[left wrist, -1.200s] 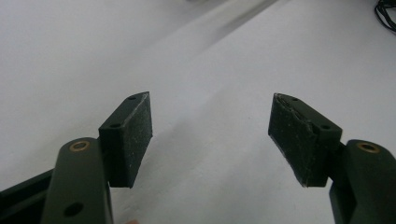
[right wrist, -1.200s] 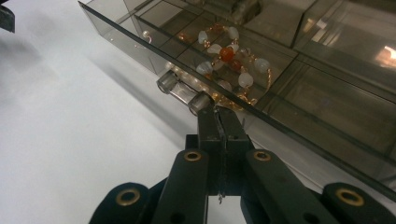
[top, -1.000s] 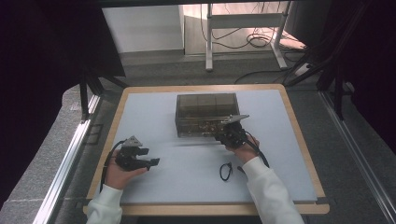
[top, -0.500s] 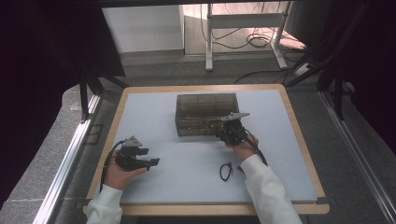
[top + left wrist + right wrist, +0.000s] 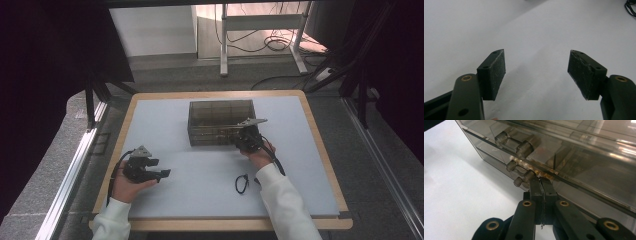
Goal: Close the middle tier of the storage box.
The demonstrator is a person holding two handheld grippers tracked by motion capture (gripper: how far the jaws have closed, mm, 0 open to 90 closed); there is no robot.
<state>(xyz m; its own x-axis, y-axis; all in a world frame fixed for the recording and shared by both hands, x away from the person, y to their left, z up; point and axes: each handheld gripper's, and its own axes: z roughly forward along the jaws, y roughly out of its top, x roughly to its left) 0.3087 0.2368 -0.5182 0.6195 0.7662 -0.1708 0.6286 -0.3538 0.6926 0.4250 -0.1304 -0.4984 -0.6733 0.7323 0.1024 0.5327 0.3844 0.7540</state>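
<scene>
A smoky clear plastic drawer box (image 5: 220, 112) stands on the white table top (image 5: 200, 195), a little behind its middle. My right gripper (image 5: 240, 132) is at the box's front right, held by a hand in a white sleeve. In the right gripper view the jaws of my right gripper (image 5: 541, 181) are shut flat together, their tips touching the box (image 5: 579, 152) at a seam beside a small clear handle (image 5: 522, 173). I cannot tell whether they pinch anything. My left gripper (image 5: 162, 173) rests near the table's front left; its jaws (image 5: 537, 68) stand open over bare white surface.
A small loop of black cable (image 5: 242, 183) lies on the table in front of the right hand, and it shows as black cable (image 5: 631, 6) in the left gripper view. A wooden rim (image 5: 325, 150) borders the table. A metal stand (image 5: 260, 30) and floor cables lie beyond.
</scene>
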